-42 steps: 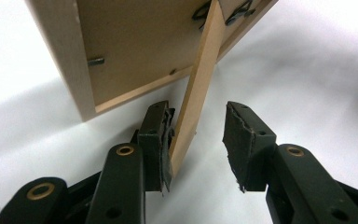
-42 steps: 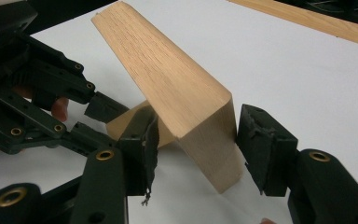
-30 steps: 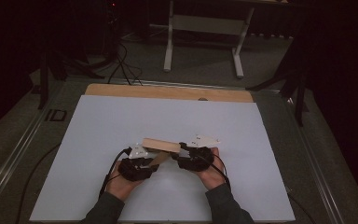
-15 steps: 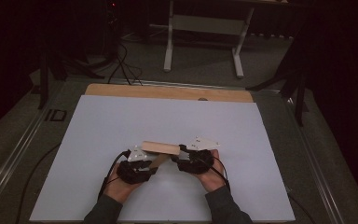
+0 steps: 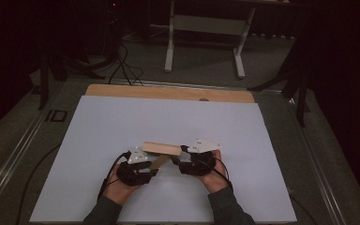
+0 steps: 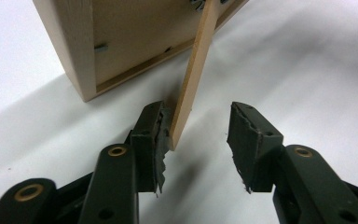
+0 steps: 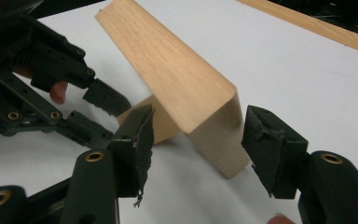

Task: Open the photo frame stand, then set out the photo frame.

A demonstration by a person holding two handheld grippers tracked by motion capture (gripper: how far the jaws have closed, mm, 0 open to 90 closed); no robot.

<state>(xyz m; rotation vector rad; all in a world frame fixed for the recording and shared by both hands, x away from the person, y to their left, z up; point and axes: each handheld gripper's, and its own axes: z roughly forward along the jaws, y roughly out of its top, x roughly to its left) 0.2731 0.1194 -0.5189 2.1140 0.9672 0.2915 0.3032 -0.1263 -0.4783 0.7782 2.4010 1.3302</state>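
Your two grippers sit close together near the front middle of the white desk, with a wooden frame standing on its edge between them. Seen from behind in the left gripper view, the frame shows a recessed back panel held by small metal clips, and a thin wooden prop leg slants down from it to the desk.

Your left gripper has its fingers on either side of the lower end of that leg. The left-hand finger in that view lies against the leg or just beside it, while the other finger stands well clear, so the leg is not clamped. These fingers have just been opening, with the leg between them.

Your right gripper is at the frame's right end. In the right gripper view the corner of the frame stands between the fingers, with a visible gap on the right side and the left finger close to the wood; whether that one touches, you cannot tell. These fingers too have just been opening around the frame end. The same view shows your left gripper at the leg.

A wooden strip runs along the desk's far edge.
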